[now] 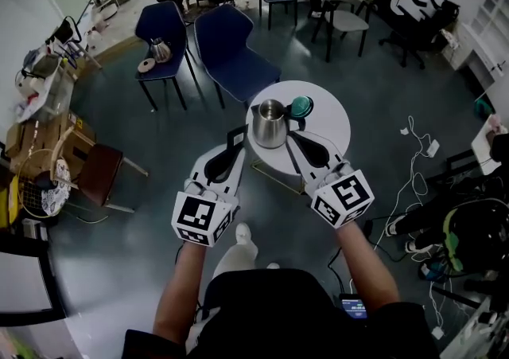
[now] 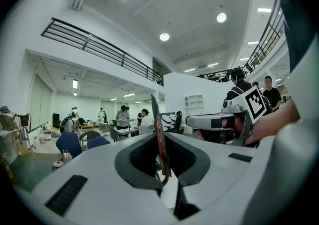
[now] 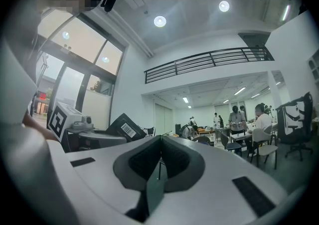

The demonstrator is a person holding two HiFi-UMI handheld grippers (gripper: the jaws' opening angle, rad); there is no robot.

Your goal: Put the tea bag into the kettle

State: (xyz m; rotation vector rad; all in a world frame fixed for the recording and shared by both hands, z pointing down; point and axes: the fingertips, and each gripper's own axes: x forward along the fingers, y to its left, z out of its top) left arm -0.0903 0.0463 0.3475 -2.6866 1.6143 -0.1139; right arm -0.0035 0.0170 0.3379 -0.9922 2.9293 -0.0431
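A steel kettle (image 1: pixel 269 122) stands open on the small round white table (image 1: pixel 334 115), and its teal lid (image 1: pixel 301 107) lies just behind it on the right. My left gripper (image 1: pixel 237 146) is raised at the table's left edge, shut on a dark tea bag packet (image 1: pixel 236 137) that sticks up beside the kettle. In the left gripper view the packet (image 2: pixel 157 119) shows edge-on, pinched between the jaws of that gripper (image 2: pixel 160 138). My right gripper (image 1: pixel 291 138) hovers to the right of the kettle, shut and empty (image 3: pixel 160 139). From there the packet (image 3: pixel 123 126) shows black with a barcode.
Two blue chairs (image 1: pixel 231 51) stand beyond the table, and the left one carries another kettle (image 1: pixel 161 50). Cables (image 1: pixel 413 150) trail across the floor at the right. A brown chair (image 1: pixel 99 174) and clutter sit at the left. People work at desks at the back.
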